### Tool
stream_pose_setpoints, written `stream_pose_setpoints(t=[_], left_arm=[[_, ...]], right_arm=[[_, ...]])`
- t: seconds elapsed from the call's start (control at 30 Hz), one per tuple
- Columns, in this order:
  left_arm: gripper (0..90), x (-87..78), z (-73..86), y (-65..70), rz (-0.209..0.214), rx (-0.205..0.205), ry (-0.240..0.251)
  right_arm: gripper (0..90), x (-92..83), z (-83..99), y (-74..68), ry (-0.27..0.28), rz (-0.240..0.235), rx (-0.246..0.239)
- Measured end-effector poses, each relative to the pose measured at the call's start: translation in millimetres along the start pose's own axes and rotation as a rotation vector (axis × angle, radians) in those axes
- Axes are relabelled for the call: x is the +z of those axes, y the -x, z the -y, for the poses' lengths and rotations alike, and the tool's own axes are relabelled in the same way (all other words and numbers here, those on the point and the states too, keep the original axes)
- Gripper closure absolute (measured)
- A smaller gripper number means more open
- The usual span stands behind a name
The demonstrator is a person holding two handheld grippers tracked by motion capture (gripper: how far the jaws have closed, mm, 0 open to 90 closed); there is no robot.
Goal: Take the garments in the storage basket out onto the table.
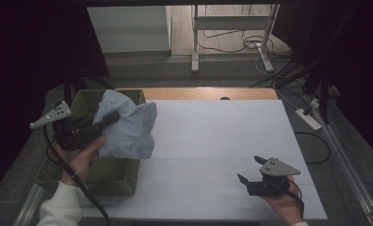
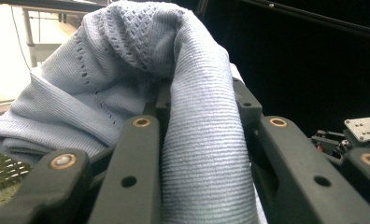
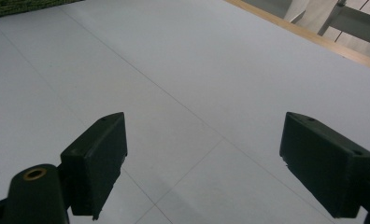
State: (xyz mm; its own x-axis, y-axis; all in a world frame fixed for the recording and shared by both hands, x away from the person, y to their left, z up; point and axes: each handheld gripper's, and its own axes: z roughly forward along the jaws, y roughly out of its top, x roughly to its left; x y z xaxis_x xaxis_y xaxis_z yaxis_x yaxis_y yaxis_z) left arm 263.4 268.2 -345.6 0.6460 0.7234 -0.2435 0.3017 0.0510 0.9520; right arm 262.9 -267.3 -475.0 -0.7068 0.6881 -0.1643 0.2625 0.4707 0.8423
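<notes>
Landmark: green woven basket (image 1: 110, 176) at the left edge of the white tabletop (image 1: 213, 141).
Garment: pale blue knitted garment (image 1: 128, 127), lifted above the basket's far right corner, hanging partly over the tabletop.
Left hand-held gripper (image 1: 110, 117): above the basket, jaws clenched on a fold of the garment (ribbed cloth (image 2: 202, 154) runs up between them).
Right hand-held gripper (image 1: 250, 169): well to the right of the basket, low over bare tabletop, jaws spread wide, grasping nothing.
</notes>
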Motion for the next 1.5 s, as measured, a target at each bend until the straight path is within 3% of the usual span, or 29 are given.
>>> stream_pose_setpoints(t=[1.5], left_arm=[[70.8,56.0,-3.7,35.3,0.126,0.039,-0.040]], right_arm=[[15.4,-0.4,0.3,0.6,0.000,0.003,0.000]])
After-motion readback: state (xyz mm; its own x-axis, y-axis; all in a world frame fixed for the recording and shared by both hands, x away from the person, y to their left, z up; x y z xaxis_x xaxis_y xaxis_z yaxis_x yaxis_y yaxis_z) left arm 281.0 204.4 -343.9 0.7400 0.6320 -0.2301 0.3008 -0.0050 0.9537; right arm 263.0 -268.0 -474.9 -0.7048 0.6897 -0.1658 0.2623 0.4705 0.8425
